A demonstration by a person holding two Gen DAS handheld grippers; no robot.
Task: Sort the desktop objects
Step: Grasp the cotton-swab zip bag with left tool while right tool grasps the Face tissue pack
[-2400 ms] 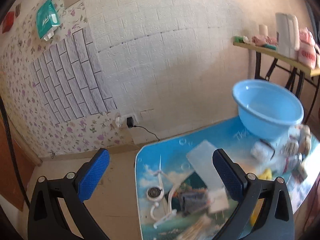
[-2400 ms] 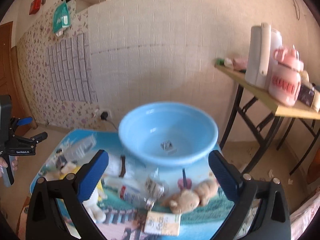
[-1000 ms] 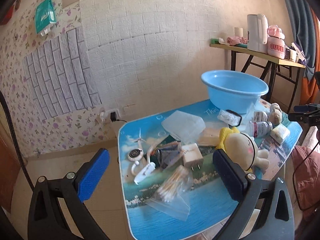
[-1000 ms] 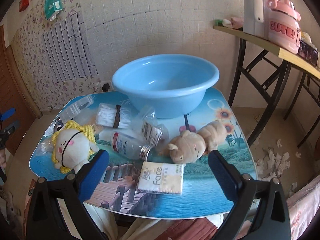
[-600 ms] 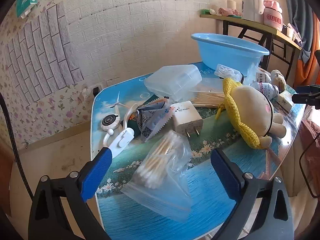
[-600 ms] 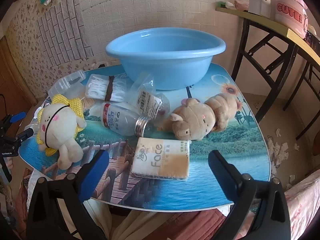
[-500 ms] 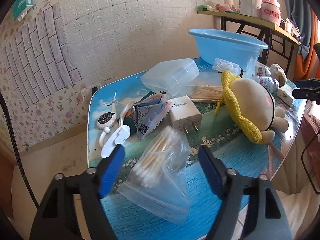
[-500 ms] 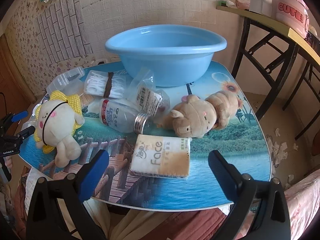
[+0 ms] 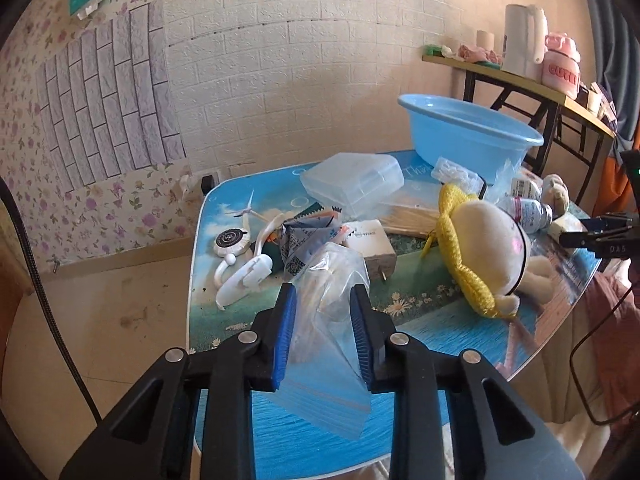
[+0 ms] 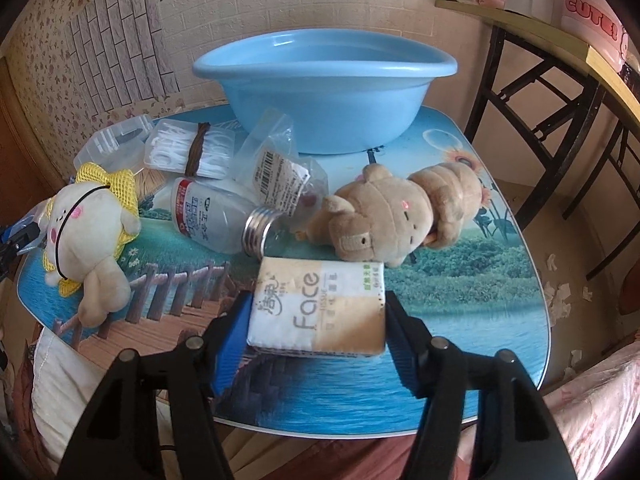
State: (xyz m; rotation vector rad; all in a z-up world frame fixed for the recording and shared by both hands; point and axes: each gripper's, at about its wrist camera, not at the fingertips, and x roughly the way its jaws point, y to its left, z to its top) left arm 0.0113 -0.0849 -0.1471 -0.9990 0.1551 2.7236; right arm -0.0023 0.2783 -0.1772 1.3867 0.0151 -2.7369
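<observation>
We are pinching the clear zip bag [image 9: 328,280] at the tabletop's [image 9: 420,292] left edge with our left gripper [image 9: 323,304]. Our right gripper [image 10: 316,312], jaws just closing, is clamping the tissue pack [image 10: 320,304] near the front edge.

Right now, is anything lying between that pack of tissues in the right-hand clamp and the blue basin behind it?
Yes. The right gripper has just been closing around the tissue pack. Straight behind it lie the brown plush toy and a clear bottle, with a crumpled plastic bag against the blue basin. Lifting over them looks needed.
</observation>
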